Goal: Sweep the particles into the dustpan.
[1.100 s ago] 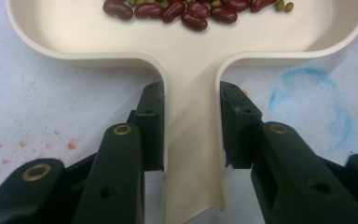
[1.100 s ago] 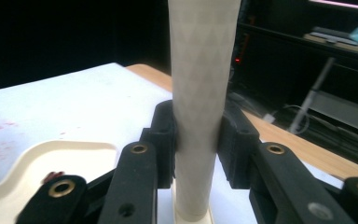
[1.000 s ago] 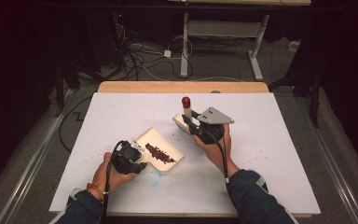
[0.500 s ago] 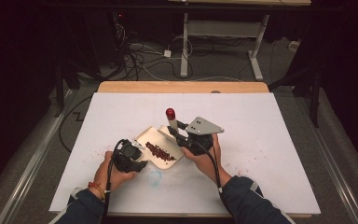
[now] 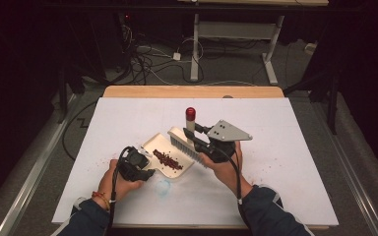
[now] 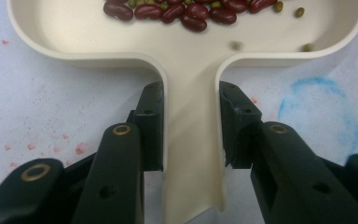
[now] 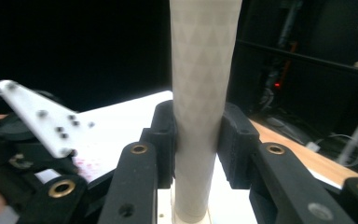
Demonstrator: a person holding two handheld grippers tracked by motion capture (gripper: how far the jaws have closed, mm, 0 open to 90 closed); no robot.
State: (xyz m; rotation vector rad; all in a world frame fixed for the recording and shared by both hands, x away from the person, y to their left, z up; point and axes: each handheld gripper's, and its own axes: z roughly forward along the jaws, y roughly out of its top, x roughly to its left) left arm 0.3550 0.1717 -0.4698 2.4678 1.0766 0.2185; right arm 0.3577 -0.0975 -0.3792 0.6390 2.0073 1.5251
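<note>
A cream dustpan (image 5: 153, 143) lies on the white table with a row of dark red beans (image 5: 167, 160) in it. My left gripper (image 5: 145, 171) is shut on the dustpan handle (image 6: 191, 140), one pad on each side; beans (image 6: 182, 11) and a few small green ones lie in the pan (image 6: 74, 51). My right gripper (image 5: 197, 137) is shut on a brush. The brush's cream handle (image 7: 203, 70) stands nearly upright with a red tip (image 5: 190, 112). Its bristles (image 5: 183, 146) hang at the pan's right edge.
Red specks (image 5: 266, 169) dot the white sheet, and a blue smear (image 5: 163, 187) lies near the pan handle. The wooden table edge (image 5: 192, 91) runs along the back. Cables (image 5: 147, 54) and metal desk legs (image 5: 270, 49) lie beyond on the dark floor.
The right gripper carried the brush left toward the pan, then came back right and up a little. The left gripper and the dustpan have stayed put.
</note>
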